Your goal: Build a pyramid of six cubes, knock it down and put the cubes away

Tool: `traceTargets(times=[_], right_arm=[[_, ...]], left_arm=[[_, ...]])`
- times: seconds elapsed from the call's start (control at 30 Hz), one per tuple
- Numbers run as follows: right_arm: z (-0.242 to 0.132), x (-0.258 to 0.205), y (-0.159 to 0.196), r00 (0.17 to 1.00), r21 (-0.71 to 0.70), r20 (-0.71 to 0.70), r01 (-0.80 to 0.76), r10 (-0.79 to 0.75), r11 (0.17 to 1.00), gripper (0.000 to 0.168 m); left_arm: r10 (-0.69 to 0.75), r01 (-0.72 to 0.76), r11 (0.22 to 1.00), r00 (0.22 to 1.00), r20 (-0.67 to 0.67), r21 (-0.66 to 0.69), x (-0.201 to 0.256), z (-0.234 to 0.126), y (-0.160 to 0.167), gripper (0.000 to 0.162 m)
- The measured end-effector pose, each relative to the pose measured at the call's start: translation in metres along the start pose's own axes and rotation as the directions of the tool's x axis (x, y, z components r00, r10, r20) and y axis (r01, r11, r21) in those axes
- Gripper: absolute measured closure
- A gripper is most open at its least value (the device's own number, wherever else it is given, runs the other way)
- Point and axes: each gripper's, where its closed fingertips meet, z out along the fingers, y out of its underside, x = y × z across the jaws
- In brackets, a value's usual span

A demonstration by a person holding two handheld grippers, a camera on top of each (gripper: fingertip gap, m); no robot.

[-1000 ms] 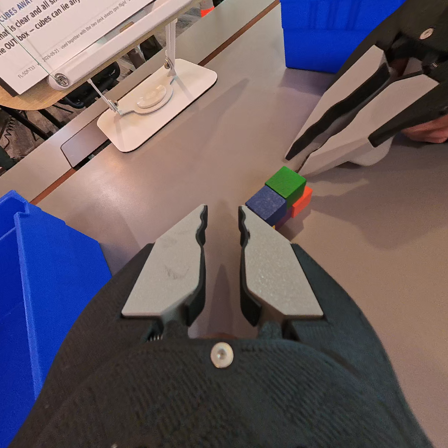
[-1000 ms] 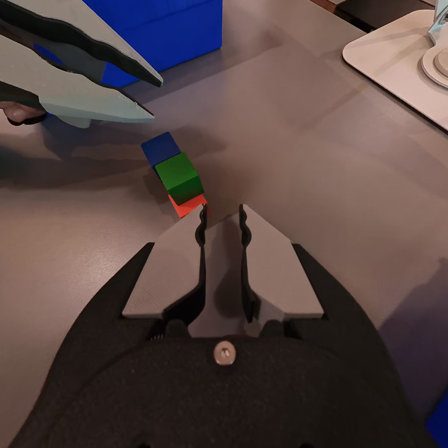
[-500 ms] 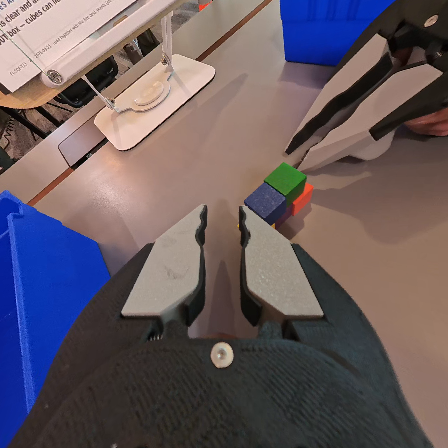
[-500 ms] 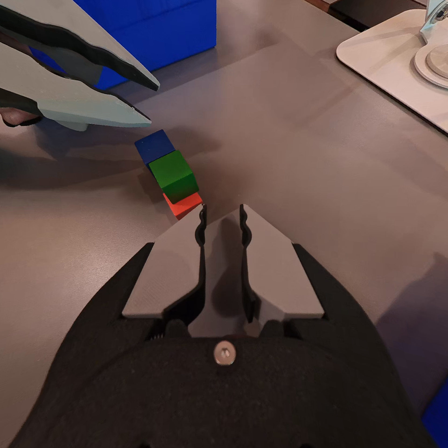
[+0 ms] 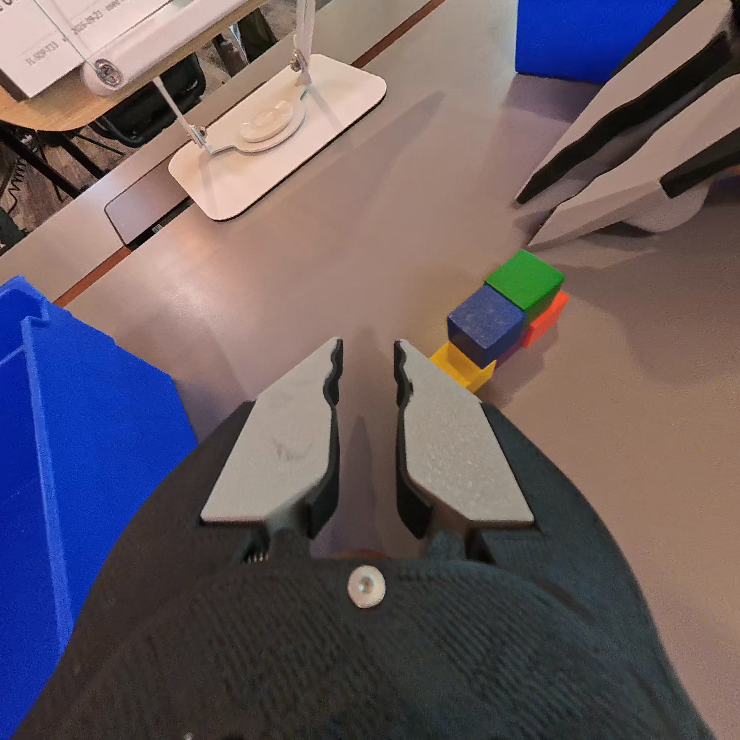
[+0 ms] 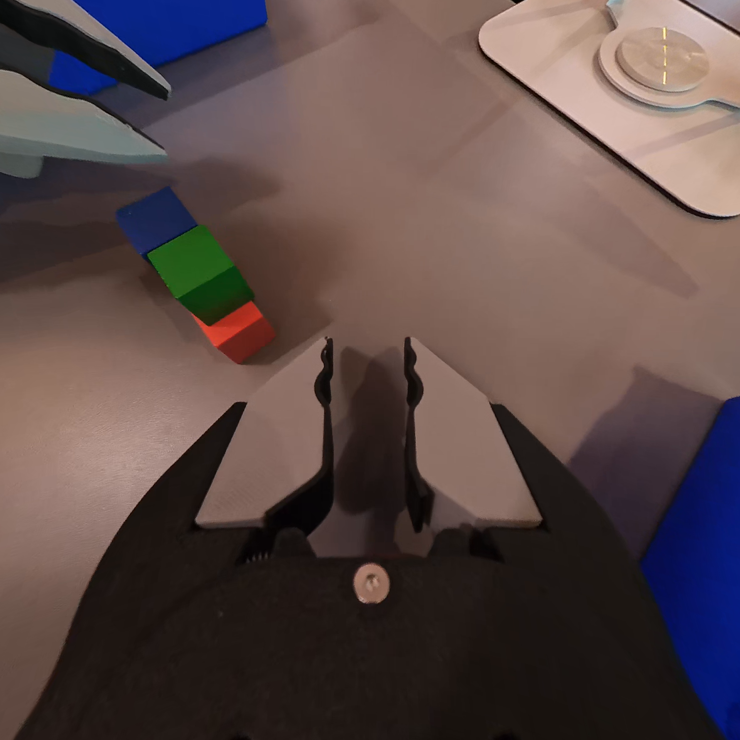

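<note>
On the grey tabletop (image 5: 304, 280) between my two tools, I see the cubes standing as a partial stack in two tiers. The green cube (image 5: 524, 278) and the blue cube (image 5: 486, 322) sit side by side, touching, on the upper tier. Beneath them the orange-red cube (image 5: 546, 320) projects at one end of the row and the yellow cube (image 5: 460, 366) at the other; a dark sliver of another cube shows between those two, and I cannot tell its colour. The cubes have plain matte faces and sharp edges.

I hold the left tongs (image 5: 368, 348) spread, empty, hovering just beside the yellow end of the row. I hold the right tongs (image 6: 366, 344) likewise spread and empty, with the tips near the orange-red cube (image 6: 240, 332) but not touching it. From the right wrist view the green cube (image 6: 196, 272) overhangs the orange-red one, and the blue cube (image 6: 154, 218) lies behind it.

One blue bin (image 5: 60, 440) stands close at the left of the left tongs, its wall near the tool body. A second blue bin (image 5: 568, 36) stands at the far side, beyond the right tongs. A white stand base (image 5: 280, 136) rests near the tabletop's rear edge, well apart from the stack. Open tabletop lies between the stack and that base, and on the near side of the row as well.
</note>
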Motion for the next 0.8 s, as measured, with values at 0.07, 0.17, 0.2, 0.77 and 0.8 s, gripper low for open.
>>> traceTargets(times=[0.07, 0.17, 0.2, 0.77, 0.8], right_arm=[[-0.001, 0.004, 0.001, 1.000, -0.003, -0.016, 0.001, -0.001, 1.000, 0.135], [-0.001, 0.008, 0.003, 1.000, -0.009, -0.031, -0.003, 0.002, 1.000, 0.135], [-0.001, 0.009, 0.004, 0.999, -0.012, -0.033, -0.004, 0.003, 1.000, 0.134], [0.000, 0.018, 0.005, 0.998, 0.000, -0.036, -0.059, 0.059, 0.998, 0.133], [0.000, 0.018, 0.005, 0.998, -0.001, -0.036, -0.059, 0.059, 0.998, 0.133]], left_arm=[[-0.009, 0.010, 1.000, 1.000, -0.005, 0.014, 0.000, -0.002, -0.003, 0.138], [0.000, 0.001, 0.999, 1.000, -0.022, 0.046, 0.006, -0.005, -0.010, 0.138], [0.008, -0.006, 0.999, 0.999, -0.033, 0.054, 0.011, -0.007, -0.013, 0.138], [-0.161, 0.186, 0.966, 0.977, -0.143, 0.178, -0.097, -0.123, -0.048, 0.122], [-0.161, 0.180, 0.976, 0.977, -0.141, 0.127, -0.107, -0.117, -0.036, 0.122]])
